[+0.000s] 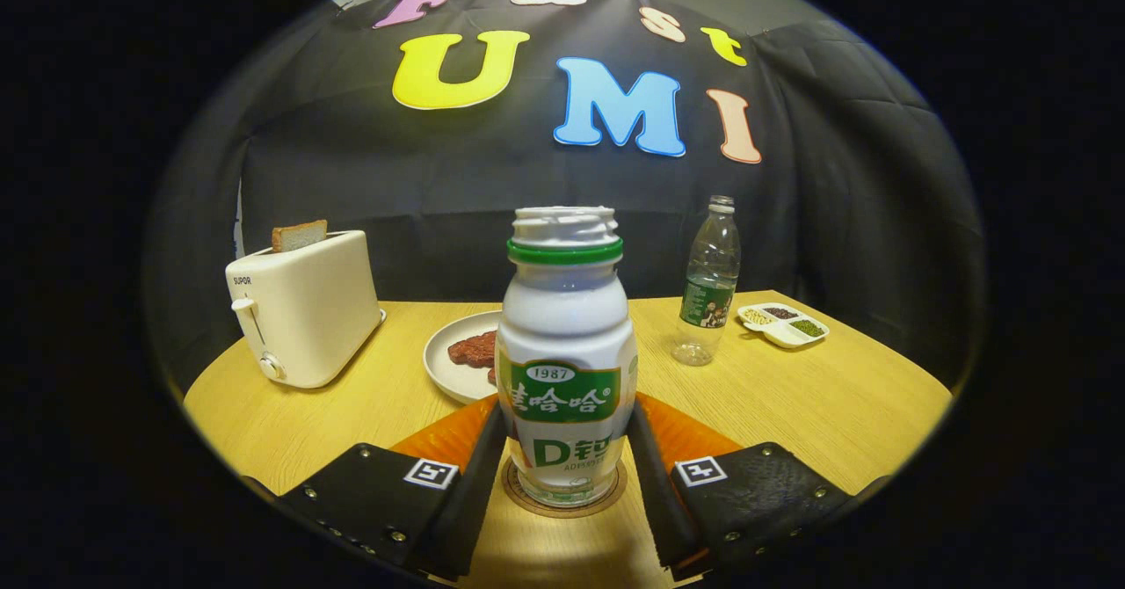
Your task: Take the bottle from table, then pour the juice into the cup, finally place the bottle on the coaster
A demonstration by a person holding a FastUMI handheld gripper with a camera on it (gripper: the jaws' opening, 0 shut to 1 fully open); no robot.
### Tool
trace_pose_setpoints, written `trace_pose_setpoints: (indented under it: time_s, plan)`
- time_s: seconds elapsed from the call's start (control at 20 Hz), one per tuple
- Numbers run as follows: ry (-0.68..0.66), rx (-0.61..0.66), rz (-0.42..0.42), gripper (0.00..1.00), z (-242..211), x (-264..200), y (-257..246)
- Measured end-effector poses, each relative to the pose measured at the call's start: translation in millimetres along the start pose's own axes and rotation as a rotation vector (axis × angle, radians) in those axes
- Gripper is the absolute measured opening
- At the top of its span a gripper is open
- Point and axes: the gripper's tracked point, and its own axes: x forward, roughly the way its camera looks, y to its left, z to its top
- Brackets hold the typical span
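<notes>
The white yogurt-drink bottle (565, 352) stands upright on a round brown coaster (564, 492), between the two fingers of the tongs (565, 475). Its mouth is uncapped above a green neck ring, and a green label wraps its belly; what is inside cannot be seen through the opaque wall. The tongs sit narrow, with each finger close against a side of the bottle's lower body, though whether both press on it cannot be told.

Beyond the bottle a white plate (448, 369) holds dark reddish-brown pieces of food. A cream toaster (303, 308) near the tabletop's left edge has a slice of bread (299, 236) standing in its slot. To the right a clear plastic bottle (708, 281) stands capped, apparently empty, and beside it a small divided dish (782, 323) carries dark, pale and green bits in separate compartments. The wooden tabletop (835, 404) lies bare ahead of the right finger up to its rounded edge.
</notes>
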Motion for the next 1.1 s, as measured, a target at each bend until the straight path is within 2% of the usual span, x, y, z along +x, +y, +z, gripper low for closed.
trace_pose_setpoints:
  time_s: [0.15,0.2,0.35,0.45,0.65,1.1]
  plan:
    - [-0.039,-0.003,-0.001,0.79,9,-5,0]
    - [-0.06,-0.001,-0.005,0.86,15,-9,-2]
    - [-0.079,0.024,-0.008,0.87,24,-19,-5]
    - [-0.091,0.027,-0.021,0.99,30,-26,-10]
    - [-0.127,0.041,0.001,0.98,49,-55,-9]
    - [-0.291,0.002,0.174,0.98,131,-180,-8]
